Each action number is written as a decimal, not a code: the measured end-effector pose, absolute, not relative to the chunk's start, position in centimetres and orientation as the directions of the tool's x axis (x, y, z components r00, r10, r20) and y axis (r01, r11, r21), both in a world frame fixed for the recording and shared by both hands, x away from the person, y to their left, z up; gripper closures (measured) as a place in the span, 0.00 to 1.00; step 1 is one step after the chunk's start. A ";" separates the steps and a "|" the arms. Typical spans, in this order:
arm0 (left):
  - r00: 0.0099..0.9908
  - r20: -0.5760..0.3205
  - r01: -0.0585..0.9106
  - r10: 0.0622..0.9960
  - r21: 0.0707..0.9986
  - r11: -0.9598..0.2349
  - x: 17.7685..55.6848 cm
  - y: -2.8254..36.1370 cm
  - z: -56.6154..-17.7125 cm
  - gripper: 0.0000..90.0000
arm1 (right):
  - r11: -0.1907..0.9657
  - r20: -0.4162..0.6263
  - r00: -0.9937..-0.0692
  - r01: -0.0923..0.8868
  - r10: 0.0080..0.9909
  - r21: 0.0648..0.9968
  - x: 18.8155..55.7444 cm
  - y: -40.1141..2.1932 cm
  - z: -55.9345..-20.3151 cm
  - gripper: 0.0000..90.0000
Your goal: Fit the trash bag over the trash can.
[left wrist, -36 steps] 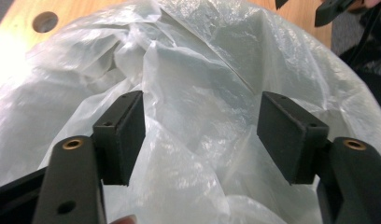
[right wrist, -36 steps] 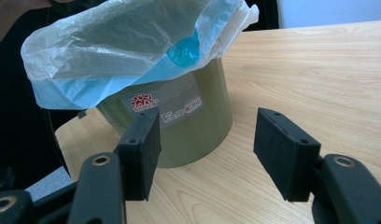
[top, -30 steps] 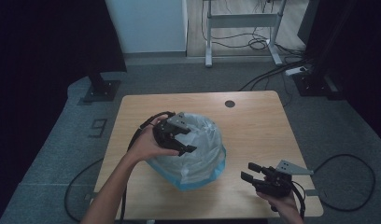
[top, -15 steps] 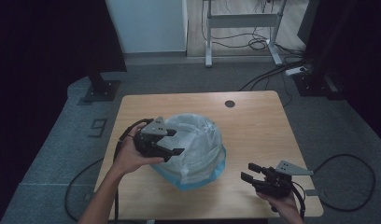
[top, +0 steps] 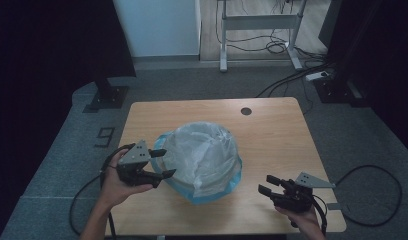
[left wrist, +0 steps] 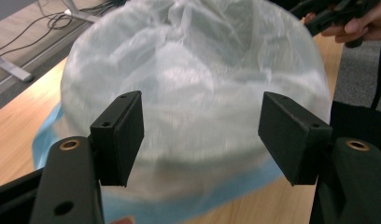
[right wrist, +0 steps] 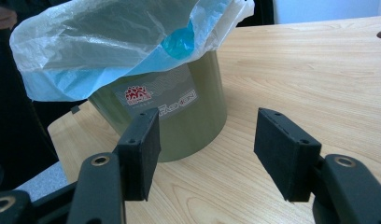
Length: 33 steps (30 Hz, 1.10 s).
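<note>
The left gripper has drawn back off the top of the bag-lined bin: a second ago it sat over the crumpled white liner, and now it hangs just off the bin's side, above the table's near left part, with its jaws pointing back at the plastic. The right gripper has kept its place near the table's front right corner.

Both tools stand with jaws apart and nothing between the pads. In the left gripper view the white bin liner bulges just ahead of the pads, with the blue bag's edge showing below it; the plastic is near but not pinched. In the right gripper view the olive-green bin wall, with its printed label, stands ahead and slightly left of the jaws, well clear of them, and the blue and white plastic overhangs the rim above.

As I read it, the step in hand is fitting or tidying the liner over the bin's rim, and the left hand is repositioning for a fresh hold. The next move calls for easing the left jaws forward onto a loose fold near the rim and closing on thin film alone, not the bin wall. The right gripper could steady the bin from its side so that it does not slide or tip when the plastic is tugged.
</note>
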<state>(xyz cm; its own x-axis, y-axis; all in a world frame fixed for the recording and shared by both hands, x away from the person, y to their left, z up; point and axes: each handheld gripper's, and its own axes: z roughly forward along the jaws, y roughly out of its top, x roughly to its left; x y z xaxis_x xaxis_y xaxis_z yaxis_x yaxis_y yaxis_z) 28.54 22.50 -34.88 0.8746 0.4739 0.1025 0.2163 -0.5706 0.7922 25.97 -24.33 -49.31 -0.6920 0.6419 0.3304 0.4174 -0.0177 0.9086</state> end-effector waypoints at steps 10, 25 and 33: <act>0.847 0.084 0.265 0.525 0.789 -0.554 26.5 25.7 -37.7 0.35 | -0.006 0.329 -0.687 0.427 0.648 0.904 26.2 -24.3 -49.7 0.44; 0.824 0.042 0.320 0.565 0.788 -0.525 25.6 27.5 -40.9 0.35 | -0.001 0.327 -0.683 0.432 0.653 0.902 26.2 -24.3 -49.9 0.44; 0.824 0.029 0.328 0.566 0.790 -0.518 26.0 27.4 -41.3 0.35 | -0.004 0.326 -0.681 0.428 0.655 0.904 26.2 -24.4 -49.9 0.44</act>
